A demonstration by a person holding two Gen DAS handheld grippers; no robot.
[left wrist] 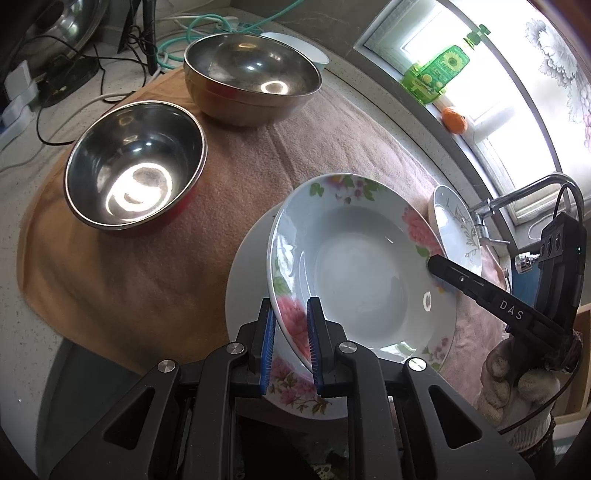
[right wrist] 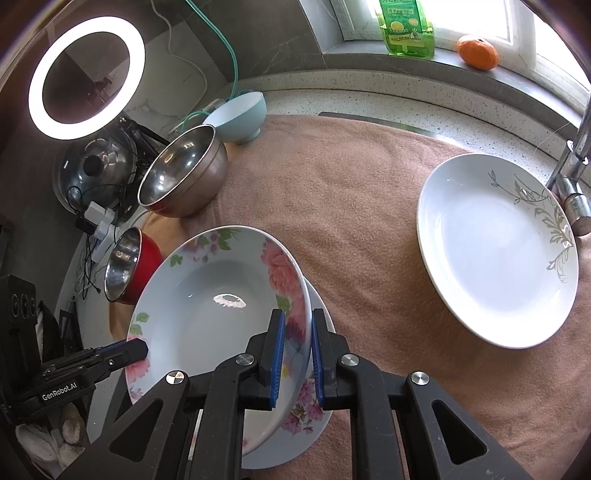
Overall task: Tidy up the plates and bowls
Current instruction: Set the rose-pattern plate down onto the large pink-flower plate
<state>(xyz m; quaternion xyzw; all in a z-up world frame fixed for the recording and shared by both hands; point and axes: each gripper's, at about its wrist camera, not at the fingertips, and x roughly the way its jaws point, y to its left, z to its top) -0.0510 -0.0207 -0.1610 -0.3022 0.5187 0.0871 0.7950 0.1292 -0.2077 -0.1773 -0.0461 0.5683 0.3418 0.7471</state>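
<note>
Both hand-held grippers (right wrist: pixel 298 350) pinch the floral plate's (right wrist: pixel 207 295) rim

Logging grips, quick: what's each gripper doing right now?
Left gripper: shut on the floral plate rim.
Right gripper: shut on the same plate's opposite rim.

The plain white plate (left wrist: pixel 245 280) under the flowered dish (left wrist: pixel 354 266) shows only as a crescent at lower centre. In the left wrist view the leaf-patterned plate (left wrist: pixel 456 225) is half hidden behind that dish, and the pale blue bowl (left wrist: pixel 303 46) peeks over 1 steel bowl (left wrist: pixel 251 77). The green bottle (right wrist: pixel 406 27) is cut off by the top edge.
</note>
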